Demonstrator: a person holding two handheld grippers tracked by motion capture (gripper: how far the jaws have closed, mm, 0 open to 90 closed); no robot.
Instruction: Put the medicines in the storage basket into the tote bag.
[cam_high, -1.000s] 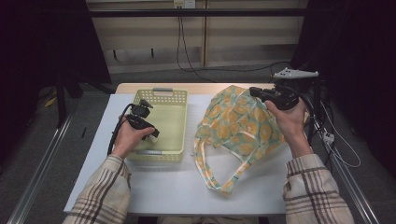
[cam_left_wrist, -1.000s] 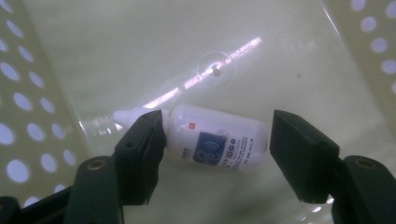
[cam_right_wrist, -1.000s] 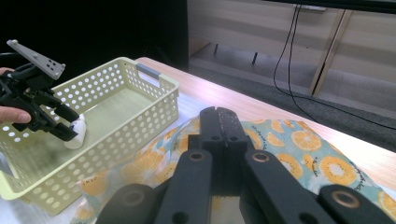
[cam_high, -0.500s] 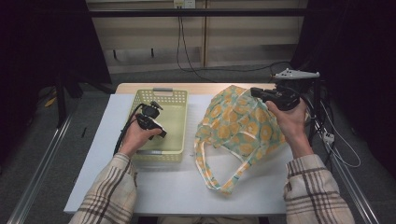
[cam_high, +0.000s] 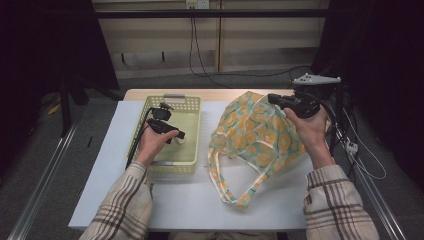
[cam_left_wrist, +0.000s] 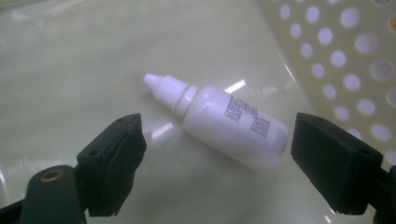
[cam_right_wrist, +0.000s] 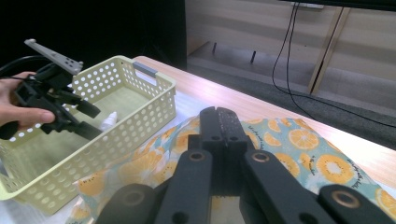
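Looking down, the left gripper (cam_high: 172, 136) dips into the yellow basket (cam_high: 150, 107); the right gripper (cam_high: 280, 100) holds the orange-print bag (cam_high: 260, 145) at two o'clock. Left gripper view: jaws wide around a lying white bottle (cam_left_wrist: 224, 123); it may roll away when squeezed. Right gripper view: jaws pressed together; cloth between them is hidden.

White dropper bottle (cam_left_wrist: 224, 126) flat in basket (cam_high: 190, 107)

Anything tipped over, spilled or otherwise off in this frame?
Only a small thing: the white dropper bottle lies on its side on the floor of the yellow basket, cap on, nothing spilled. The left gripper stands open around it. The orange-print bag is crumpled, not damaged.
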